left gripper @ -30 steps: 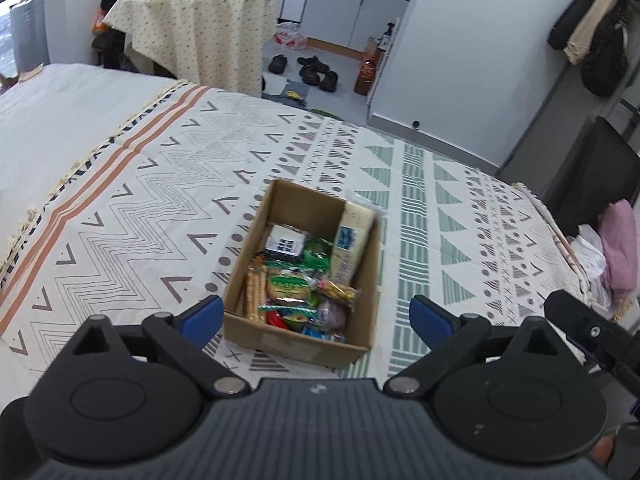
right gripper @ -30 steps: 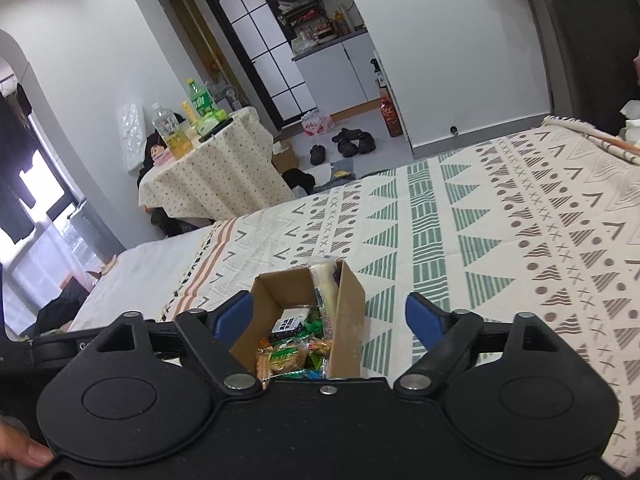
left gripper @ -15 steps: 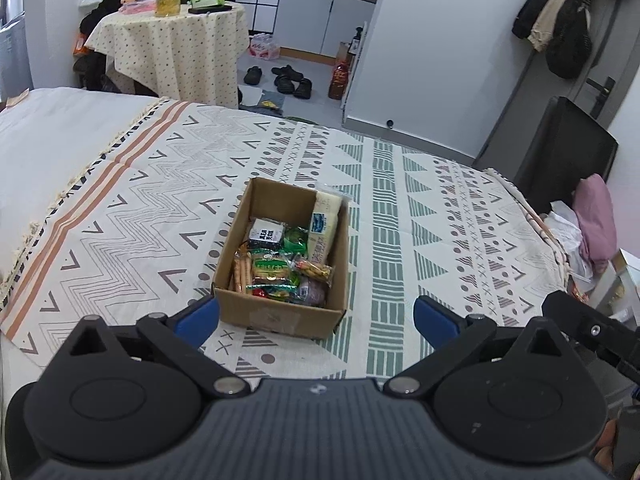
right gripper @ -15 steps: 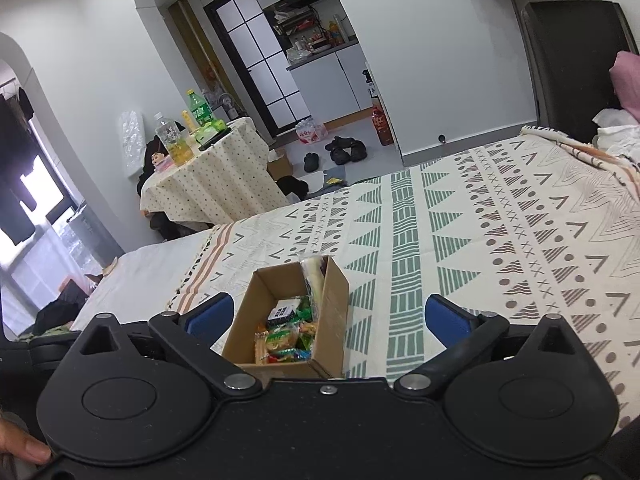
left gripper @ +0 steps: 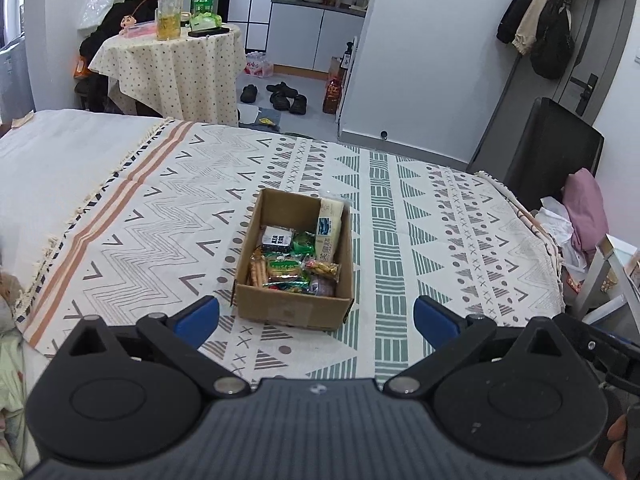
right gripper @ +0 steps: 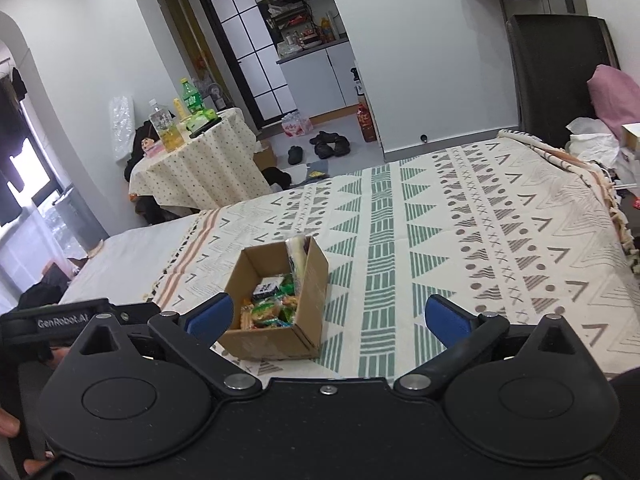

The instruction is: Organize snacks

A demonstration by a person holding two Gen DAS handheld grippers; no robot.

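A brown cardboard box (left gripper: 292,312) (right gripper: 280,344) sits on the patterned blanket (left gripper: 440,248), holding several wrapped snacks (left gripper: 288,268) (right gripper: 272,304). A tall pale packet (left gripper: 330,228) leans against its right inner wall. My left gripper (left gripper: 316,320) hangs open above the near edge of the blanket, short of the box, with nothing between its blue pads (left gripper: 198,318). My right gripper (right gripper: 328,318) is open too and empty; the box shows just beyond its left pad (right gripper: 210,316). The left gripper's black body (right gripper: 60,320) appears at the left edge of the right wrist view.
The bed's plain white part (left gripper: 48,160) lies to the left. Beyond the bed stand a round table (left gripper: 172,68) with bottles, shoes (left gripper: 280,94) on the floor and a black chair (left gripper: 552,148). Pink and white cloth (left gripper: 580,212) is piled at the right.
Both grippers have drawn back and up from the box, which now looks smaller and farther away. The right gripper's jaws have spread wider. The box and snacks stay put.
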